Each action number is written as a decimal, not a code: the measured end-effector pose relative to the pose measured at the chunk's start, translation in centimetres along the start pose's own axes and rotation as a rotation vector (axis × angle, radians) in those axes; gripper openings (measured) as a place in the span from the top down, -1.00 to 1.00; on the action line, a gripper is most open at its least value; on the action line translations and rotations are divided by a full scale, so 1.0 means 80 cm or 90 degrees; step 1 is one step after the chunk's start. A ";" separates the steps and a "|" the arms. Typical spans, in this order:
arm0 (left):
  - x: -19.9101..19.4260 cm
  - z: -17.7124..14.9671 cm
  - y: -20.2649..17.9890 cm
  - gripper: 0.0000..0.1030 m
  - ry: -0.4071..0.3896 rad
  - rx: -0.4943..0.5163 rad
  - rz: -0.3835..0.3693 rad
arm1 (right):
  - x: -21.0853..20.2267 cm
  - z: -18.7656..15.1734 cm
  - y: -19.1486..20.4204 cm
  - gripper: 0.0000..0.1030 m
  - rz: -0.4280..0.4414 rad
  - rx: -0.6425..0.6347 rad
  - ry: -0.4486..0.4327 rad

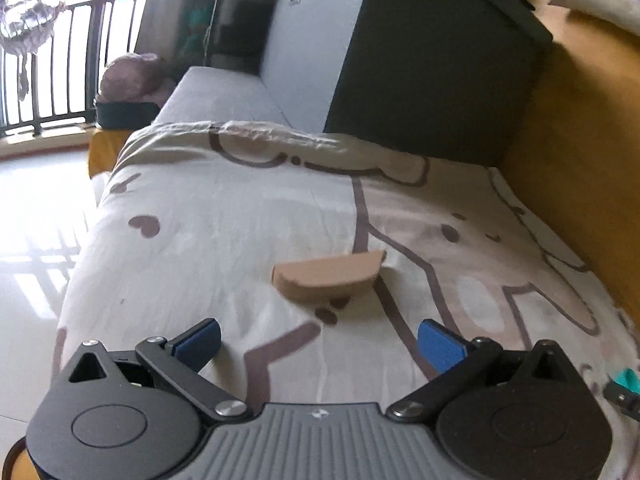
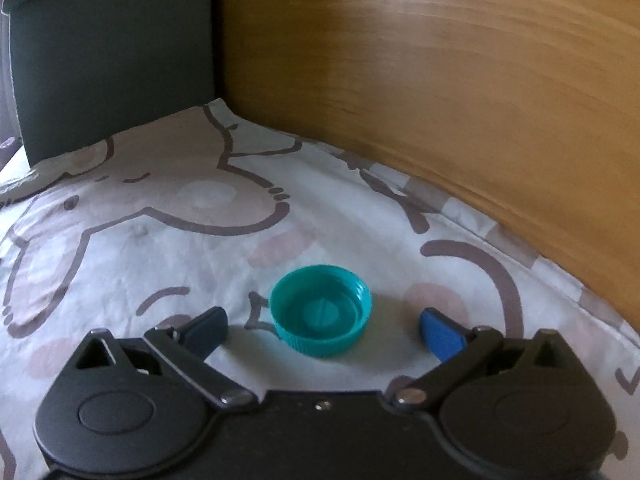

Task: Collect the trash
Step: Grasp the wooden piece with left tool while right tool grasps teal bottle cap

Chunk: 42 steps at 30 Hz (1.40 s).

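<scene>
The left claw (image 1: 318,342) is released, its blue-padded fingers spread wide above the bed (image 1: 224,216). Just ahead of it, slightly right of the middle of the gap, a tan half-round piece of cardboard (image 1: 329,278) lies flat on the patterned sheet, apart from both pads. Nothing lies between the claw and the cardboard. Off to the left, the pale floor (image 1: 36,216) runs to a railed window (image 1: 60,60), and a purple-grey bundle (image 1: 134,76) sits in a dark container (image 1: 124,114) at the far end of the bed; what the bundle is cannot be told. Beyond the cardboard a grey-and-black box-like unit (image 1: 400,52) stands across the bed, and a wooden panel (image 1: 580,160) borders the bed on the right. At the far right edge of the left wrist view a bit of teal shows beside a dark piece of hardware, too clipped to identify.

The right claw (image 2: 323,330) is also released, fingers wide apart. A teal bottle cap (image 2: 321,310) lies on the sheet with its open side up, between the two fingertips and touching neither; it is empty. The way to it is clear. The dark unit (image 2: 112,56) stands at the back left, and the wooden panel (image 2: 440,92) curves along the right.
</scene>
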<state>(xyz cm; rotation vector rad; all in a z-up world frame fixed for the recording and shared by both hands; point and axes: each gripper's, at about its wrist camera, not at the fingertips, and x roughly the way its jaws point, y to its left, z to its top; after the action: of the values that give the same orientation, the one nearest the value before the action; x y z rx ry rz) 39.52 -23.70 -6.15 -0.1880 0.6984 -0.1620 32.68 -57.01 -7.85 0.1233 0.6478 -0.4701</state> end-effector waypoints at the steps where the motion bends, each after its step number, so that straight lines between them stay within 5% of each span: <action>1: 0.004 0.002 -0.003 -1.00 -0.002 -0.001 0.008 | 0.002 0.001 0.001 -1.00 0.000 0.001 -0.001; 10: 0.044 0.023 -0.024 -1.00 -0.051 -0.091 0.110 | 0.002 0.002 0.004 -0.68 0.018 0.000 -0.016; 24: 0.087 0.034 -0.063 -1.00 -0.049 -0.043 0.231 | -0.002 0.002 0.007 0.01 0.036 -0.003 -0.035; 30: 0.086 0.033 -0.064 -0.97 -0.040 -0.023 0.218 | -0.004 0.002 0.002 0.02 0.045 0.010 -0.041; 34: 0.078 0.031 -0.059 -0.74 -0.046 -0.008 0.197 | -0.007 0.002 0.001 0.03 0.049 0.015 -0.046; 42: 0.063 0.029 -0.041 -0.73 -0.052 -0.004 0.125 | -0.016 0.002 0.001 0.03 0.052 0.012 -0.061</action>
<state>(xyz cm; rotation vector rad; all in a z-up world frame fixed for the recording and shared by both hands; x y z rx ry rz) 44.60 -27.67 -6.82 -0.1299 0.6318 0.0351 31.90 -56.48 -6.93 0.1438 0.5424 -0.4011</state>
